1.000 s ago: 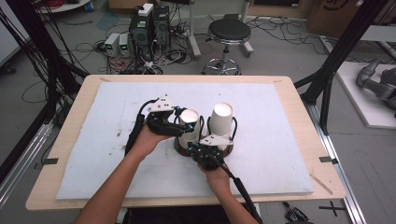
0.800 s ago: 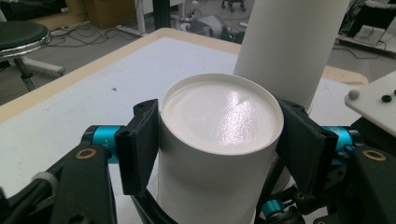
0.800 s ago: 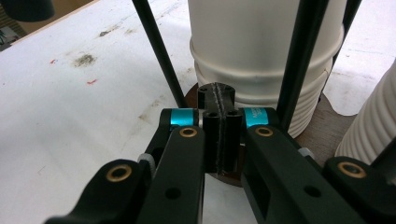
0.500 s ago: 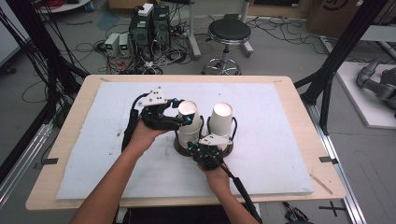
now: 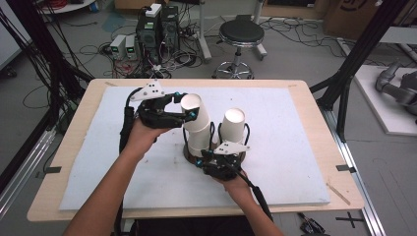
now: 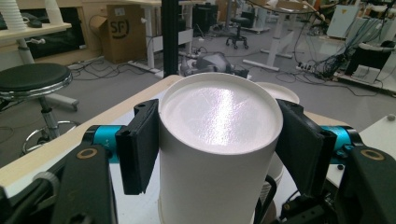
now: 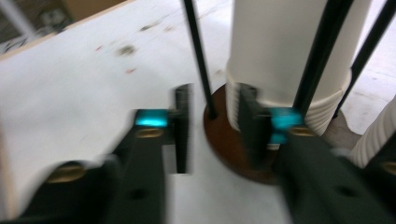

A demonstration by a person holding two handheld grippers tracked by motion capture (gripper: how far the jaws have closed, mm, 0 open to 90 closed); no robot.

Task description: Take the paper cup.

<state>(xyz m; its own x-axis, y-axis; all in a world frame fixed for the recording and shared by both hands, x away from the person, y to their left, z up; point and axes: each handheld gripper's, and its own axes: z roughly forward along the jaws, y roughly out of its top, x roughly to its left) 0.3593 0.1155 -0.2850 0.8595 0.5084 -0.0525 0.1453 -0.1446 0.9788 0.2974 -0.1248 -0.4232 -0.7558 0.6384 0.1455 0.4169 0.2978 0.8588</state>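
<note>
Cup clamped in left gripper tilts above the stack; right gripper, jaws apart, straddles the holder's base.

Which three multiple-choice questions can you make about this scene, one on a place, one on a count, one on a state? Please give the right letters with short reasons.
1. Where is the cup holder standing?
A. on the white mat
B. on the stool
C. on the floor

2. How many grippers are in the high view?
A. one
B. two
C. four

3. What is the left gripper doing?
A. lying open on the table
B. hanging open above the stool
C. clamping a white paper cup

Answers:
1 A, its brown base rests on the white mat.
2 B, one per hand.
3 C, both jaws press the upper cup.
</note>
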